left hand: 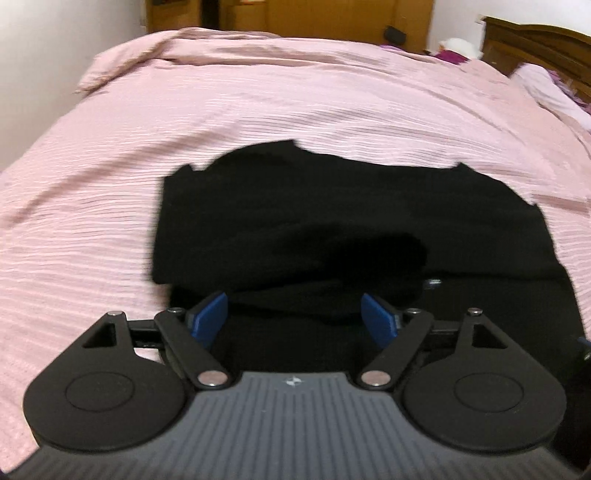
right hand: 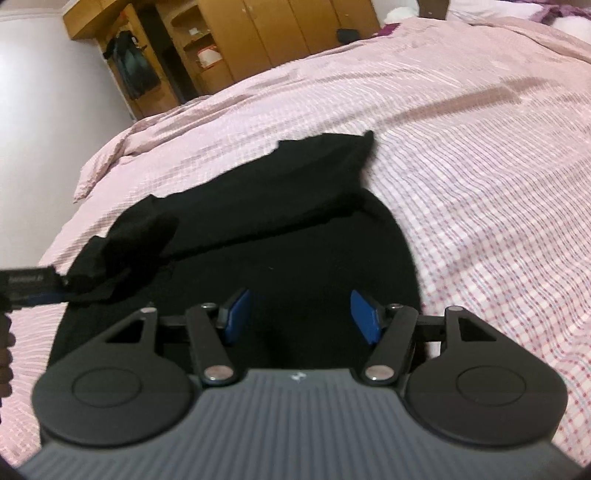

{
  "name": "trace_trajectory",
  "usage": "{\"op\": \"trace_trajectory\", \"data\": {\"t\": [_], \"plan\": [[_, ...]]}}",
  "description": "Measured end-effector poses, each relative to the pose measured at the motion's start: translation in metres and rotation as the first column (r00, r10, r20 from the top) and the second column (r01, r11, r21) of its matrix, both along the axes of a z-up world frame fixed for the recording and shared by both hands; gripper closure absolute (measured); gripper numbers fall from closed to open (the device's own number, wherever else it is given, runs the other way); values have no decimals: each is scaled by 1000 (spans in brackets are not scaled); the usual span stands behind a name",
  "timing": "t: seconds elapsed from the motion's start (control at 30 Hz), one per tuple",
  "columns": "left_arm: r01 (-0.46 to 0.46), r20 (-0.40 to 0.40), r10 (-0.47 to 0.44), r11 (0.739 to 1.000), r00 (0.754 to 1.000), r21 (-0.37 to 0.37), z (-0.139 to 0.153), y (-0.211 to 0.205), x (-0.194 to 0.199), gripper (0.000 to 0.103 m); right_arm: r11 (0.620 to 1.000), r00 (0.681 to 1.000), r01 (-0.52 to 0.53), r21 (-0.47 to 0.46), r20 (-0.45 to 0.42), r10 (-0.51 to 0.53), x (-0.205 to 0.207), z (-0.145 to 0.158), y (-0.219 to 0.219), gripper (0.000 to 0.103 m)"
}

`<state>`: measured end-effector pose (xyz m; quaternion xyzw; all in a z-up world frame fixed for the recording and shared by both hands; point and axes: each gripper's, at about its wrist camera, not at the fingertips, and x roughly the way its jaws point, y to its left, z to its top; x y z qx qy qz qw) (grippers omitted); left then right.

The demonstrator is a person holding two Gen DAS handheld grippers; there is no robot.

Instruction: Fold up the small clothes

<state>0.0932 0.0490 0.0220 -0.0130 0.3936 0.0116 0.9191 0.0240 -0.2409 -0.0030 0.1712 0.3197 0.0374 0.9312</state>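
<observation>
A black garment (left hand: pixel 351 206) lies on the pink bedspread (left hand: pixel 258 92), partly folded over itself. My left gripper (left hand: pixel 295 314) is open, its blue pads (left hand: pixel 208 314) spread just above the garment's near edge, with a raised fold of cloth between and just beyond them. In the right wrist view the same garment (right hand: pixel 277 229) spreads ahead. My right gripper (right hand: pixel 301 314) is open and empty above the cloth. The left gripper also shows at that view's left edge (right hand: pixel 37 288), with a bunch of black cloth (right hand: pixel 136 240) by its tip; whether it touches is unclear.
The bedspread (right hand: pixel 480 166) reaches out on all sides of the garment. Wooden wardrobes (right hand: pixel 258 33) stand beyond the bed's far end. A dark wooden headboard (left hand: pixel 546 44) and pillows (left hand: pixel 546 88) lie at the right.
</observation>
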Motion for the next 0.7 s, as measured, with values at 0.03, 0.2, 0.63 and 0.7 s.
{"op": "trace_trajectory", "data": {"t": [0.03,0.2,0.63,0.7], "plan": [[-16,6,16,1000,1000,14,1,7,-4,19,1000,1000,-11,2,3,11,2,3,3,40],[-106,3,106,993,994,49,-3,38,-14,18,997,997,-74,30,9,74,21,17,19,40],[-212,-32,213,977,977,26,-32,74,-17,18,954,967,-233,188,-63,248,121,24,88,40],[-220,-39,220,976,975,1,-35,80,-15,18,940,967,-220,259,-68,245,136,18,92,40]]}}
